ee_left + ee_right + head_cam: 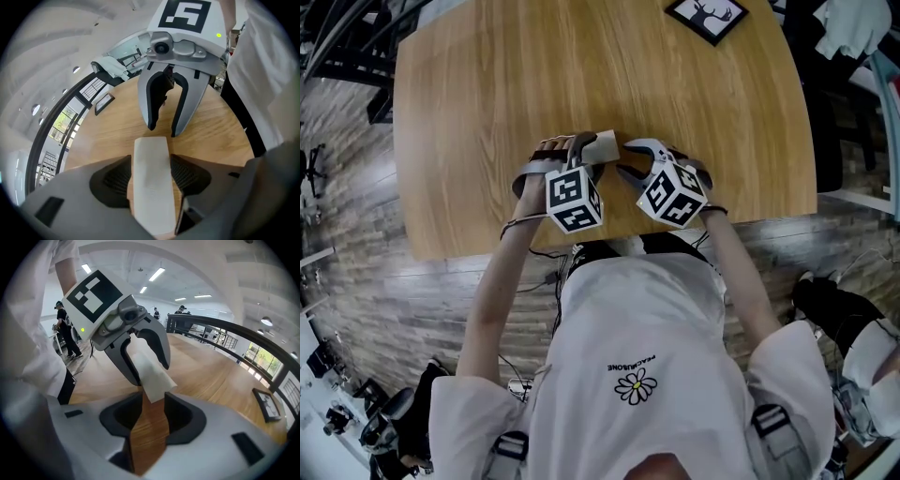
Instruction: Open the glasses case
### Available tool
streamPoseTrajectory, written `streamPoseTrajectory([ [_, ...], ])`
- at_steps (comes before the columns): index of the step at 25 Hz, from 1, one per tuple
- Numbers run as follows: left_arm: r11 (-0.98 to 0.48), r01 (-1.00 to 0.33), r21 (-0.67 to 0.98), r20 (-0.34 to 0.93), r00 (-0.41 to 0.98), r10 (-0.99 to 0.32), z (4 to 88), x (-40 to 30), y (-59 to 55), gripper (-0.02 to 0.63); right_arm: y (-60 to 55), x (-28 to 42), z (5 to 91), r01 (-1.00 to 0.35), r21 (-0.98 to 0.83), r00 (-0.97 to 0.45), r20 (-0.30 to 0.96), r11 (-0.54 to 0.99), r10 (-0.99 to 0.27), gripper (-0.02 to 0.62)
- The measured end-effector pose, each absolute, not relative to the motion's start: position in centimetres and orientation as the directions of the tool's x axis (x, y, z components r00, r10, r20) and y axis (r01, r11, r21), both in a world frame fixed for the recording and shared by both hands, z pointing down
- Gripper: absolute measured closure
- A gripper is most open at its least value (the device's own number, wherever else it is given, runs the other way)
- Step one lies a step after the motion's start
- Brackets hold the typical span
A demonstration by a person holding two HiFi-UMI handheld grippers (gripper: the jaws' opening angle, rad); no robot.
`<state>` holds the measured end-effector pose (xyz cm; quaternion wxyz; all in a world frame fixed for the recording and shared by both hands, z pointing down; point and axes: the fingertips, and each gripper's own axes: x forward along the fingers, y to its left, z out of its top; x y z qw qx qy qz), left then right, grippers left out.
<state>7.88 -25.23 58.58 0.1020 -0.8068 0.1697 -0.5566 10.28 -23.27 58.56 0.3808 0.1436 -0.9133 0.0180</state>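
A pale, flat glasses case (605, 143) lies shut on the wooden table (487, 112), near its front edge. My left gripper (592, 155) straddles one end of it. In the left gripper view the case (151, 187) runs lengthwise between the pads (115, 180), and a thin strip of wood shows on each side, so the jaws stand open around it. My right gripper (630, 159) faces the left one from the other side, also open. In the right gripper view only tabletop lies between its pads (124, 416), and the case's end (154, 376) sits just past the tips.
A black-framed picture (706, 16) lies at the table's far right corner. Both grippers are close to the front edge, with my body right behind them. Dark furniture and clothing stand to the right of the table. People stand far off in the room.
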Motion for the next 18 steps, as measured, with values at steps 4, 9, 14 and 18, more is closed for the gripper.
streamPoseTrajectory([
  [4, -0.93, -0.142, -0.339, 0.879, 0.304, -0.367, 59.4, 7.7, -25.0, 0.334, -23.3, 10.3, 59.9, -0.251, 0.093, -0.643, 0.728, 0.963, -0.238, 0.458],
  [9, -0.925, -0.129, -0.357, 0.877, 0.293, -0.38, 59.6, 7.8, -25.2, 0.336, -23.6, 10.4, 60.6, -0.231, 0.104, -0.632, 0.74, 0.968, -0.23, 0.47],
  [14, -0.926, -0.131, -0.354, 0.88, 0.29, -0.377, 59.6, 7.7, -25.1, 0.342, -23.5, 10.2, 61.1, -0.198, 0.128, -0.627, 0.745, 0.972, -0.226, 0.496],
  [18, -0.929, -0.142, -0.341, 0.88, 0.299, -0.369, 59.5, 7.8, -25.1, 0.345, -23.4, 10.2, 61.0, -0.202, 0.112, -0.635, 0.741, 0.973, -0.218, 0.509],
])
